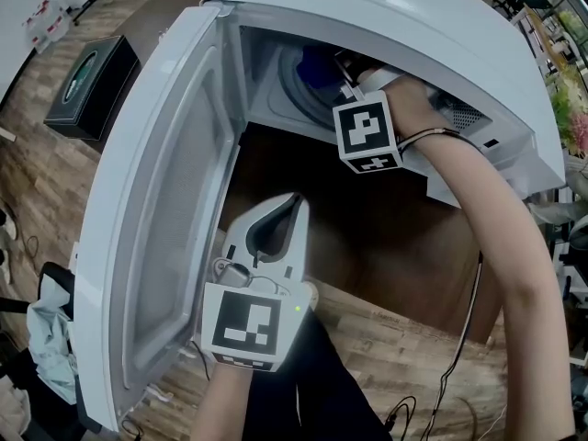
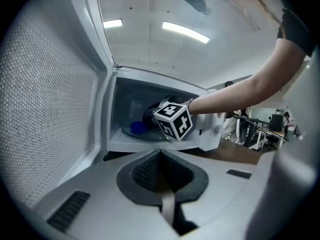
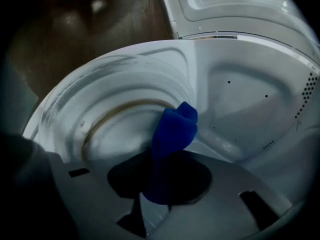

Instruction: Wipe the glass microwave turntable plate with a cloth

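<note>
The round glass turntable plate [image 3: 100,114] lies inside the white microwave [image 1: 386,35], with a brownish ring showing under it. My right gripper [image 3: 165,184] reaches into the cavity and is shut on a blue cloth [image 3: 172,134], whose free end hangs over the plate's right side. In the head view the right gripper's marker cube [image 1: 367,136] sits at the cavity mouth and the blue cloth [image 1: 317,62] shows behind it. My left gripper [image 1: 276,232] hovers outside, below the opening, its jaws shut on nothing. The left gripper view also shows the cloth [image 2: 137,128] in the cavity.
The microwave door [image 1: 156,209] stands swung open to the left, close beside my left gripper. The microwave rests on a dark brown tabletop [image 1: 367,246]. A black box [image 1: 92,85] lies on the wooden floor at far left. A cable [image 1: 464,338] hangs from the right arm.
</note>
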The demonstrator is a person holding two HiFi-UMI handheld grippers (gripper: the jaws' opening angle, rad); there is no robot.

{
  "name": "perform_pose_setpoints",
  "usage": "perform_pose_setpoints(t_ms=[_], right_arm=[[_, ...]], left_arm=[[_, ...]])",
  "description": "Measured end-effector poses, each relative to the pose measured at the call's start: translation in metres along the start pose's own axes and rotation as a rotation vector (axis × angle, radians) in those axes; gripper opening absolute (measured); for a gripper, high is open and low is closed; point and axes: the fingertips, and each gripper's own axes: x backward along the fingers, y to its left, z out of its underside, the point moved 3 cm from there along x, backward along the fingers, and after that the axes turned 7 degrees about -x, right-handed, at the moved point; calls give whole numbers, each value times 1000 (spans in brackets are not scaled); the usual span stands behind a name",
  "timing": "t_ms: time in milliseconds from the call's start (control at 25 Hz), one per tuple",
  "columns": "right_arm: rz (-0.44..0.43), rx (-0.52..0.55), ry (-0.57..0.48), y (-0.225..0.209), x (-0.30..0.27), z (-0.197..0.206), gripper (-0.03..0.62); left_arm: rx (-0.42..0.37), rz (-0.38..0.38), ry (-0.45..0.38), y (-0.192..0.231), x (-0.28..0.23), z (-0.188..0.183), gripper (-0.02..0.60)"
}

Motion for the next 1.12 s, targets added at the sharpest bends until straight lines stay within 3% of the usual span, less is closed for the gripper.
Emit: perform_pose_setpoints(t_ms=[240,640,880,1120], right_arm=[[-84,117,105,24,4,20,84],[-133,98,192,34,4,32,78],[-118,235,282,38,8,30,80],[-209,346,379,51,17,37,80]], left_arm=[[-10,17,-1,-5,1,-2,5],[-12,30,-4,-10,3,-3,5],[-13,34,1,-12,4,-1,5],[-17,43,-2,-17,4,-1,5]])
